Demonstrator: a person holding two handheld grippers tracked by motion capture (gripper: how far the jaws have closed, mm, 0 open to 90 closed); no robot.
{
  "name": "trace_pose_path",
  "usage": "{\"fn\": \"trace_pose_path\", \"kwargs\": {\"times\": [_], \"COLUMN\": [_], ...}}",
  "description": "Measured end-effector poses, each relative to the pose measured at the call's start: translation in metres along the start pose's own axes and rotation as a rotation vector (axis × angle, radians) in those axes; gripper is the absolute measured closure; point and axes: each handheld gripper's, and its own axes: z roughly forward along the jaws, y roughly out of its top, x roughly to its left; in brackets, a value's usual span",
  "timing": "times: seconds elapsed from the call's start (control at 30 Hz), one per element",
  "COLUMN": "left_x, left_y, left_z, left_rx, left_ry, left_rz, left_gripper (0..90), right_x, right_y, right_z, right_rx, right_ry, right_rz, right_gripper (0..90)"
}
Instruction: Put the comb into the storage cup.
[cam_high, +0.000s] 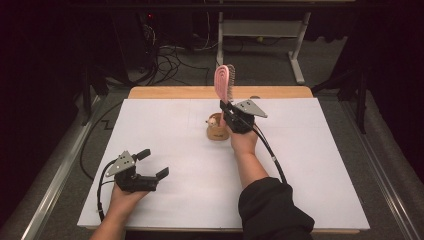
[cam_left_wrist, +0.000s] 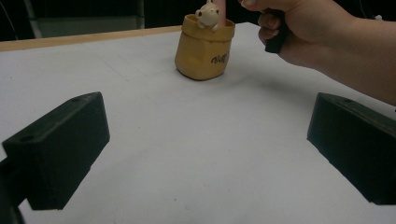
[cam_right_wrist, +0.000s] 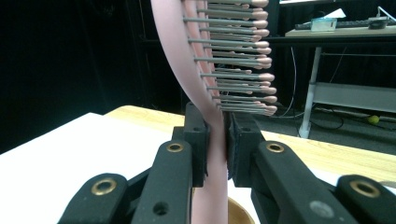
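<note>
A pink hairbrush (cam_high: 224, 82) stands upright, its handle clamped in my right gripper (cam_high: 228, 106), which is shut on it just above a tan holder (cam_high: 217, 129) with a small animal figure on its rim. The right gripper view shows the brush's handle (cam_right_wrist: 216, 154) pinched between the jaws, bristles (cam_right_wrist: 233, 56) pointing right, and the holder's rim (cam_right_wrist: 238, 212) below. My left gripper (cam_high: 153, 163) rests open on the white sheet at the near left, nothing between its jaws. The left gripper view looks toward the holder (cam_left_wrist: 204, 46) and the person's right hand (cam_left_wrist: 322, 37).
A white sheet (cam_high: 310, 165) covers the table, with a wooden edge (cam_high: 165, 92) at the back. Beyond the table are dark floor, cables (cam_high: 170, 62) and a white desk frame (cam_high: 295, 55). A black sleeve (cam_high: 272, 210) reaches in at the bottom.
</note>
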Motion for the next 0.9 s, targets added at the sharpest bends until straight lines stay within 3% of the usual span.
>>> {"fn": "trace_pose_path", "kwargs": {"times": [0.9], "left_x": [-0.001], "left_y": [-0.001], "left_z": [0.001], "left_rx": [0.006], "left_ry": [-0.001], "left_rz": [0.007], "left_gripper": [0.0], "right_x": [-0.001], "right_y": [-0.02], "right_z": [0.004], "right_rx": [0.025], "right_ry": [-0.024], "right_rz": [0.018], "right_gripper": [81.3]}}
